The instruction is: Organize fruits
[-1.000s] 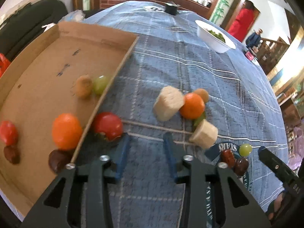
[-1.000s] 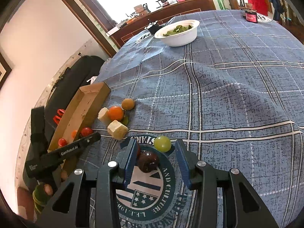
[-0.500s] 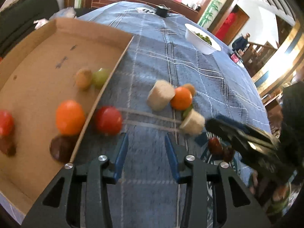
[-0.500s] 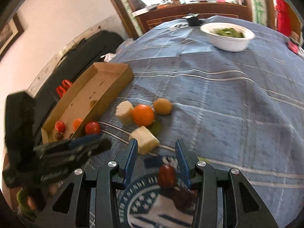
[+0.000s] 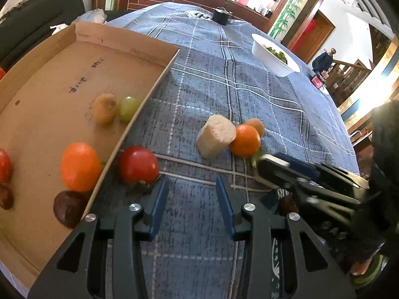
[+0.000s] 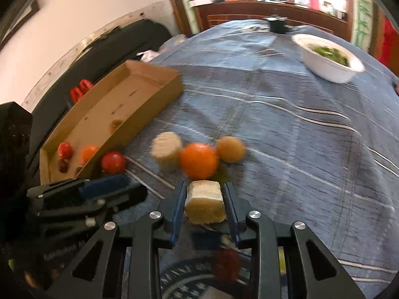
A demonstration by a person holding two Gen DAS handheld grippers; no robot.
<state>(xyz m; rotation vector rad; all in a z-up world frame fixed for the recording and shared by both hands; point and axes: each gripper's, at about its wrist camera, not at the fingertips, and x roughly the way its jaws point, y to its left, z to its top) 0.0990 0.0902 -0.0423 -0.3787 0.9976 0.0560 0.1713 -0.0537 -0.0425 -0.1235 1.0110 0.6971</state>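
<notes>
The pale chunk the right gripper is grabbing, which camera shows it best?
The right wrist view. There the pale chunk sits close up between the fingers of the right gripper, whose jaws have just been closing on it. In the left wrist view only a pale sliver shows, mostly hidden by that gripper.

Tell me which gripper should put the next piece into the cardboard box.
Right. The right gripper has just been closing and already has the pale chunk between its fingers. The left gripper is open and empty, beside the red fruit outside the box.
</notes>
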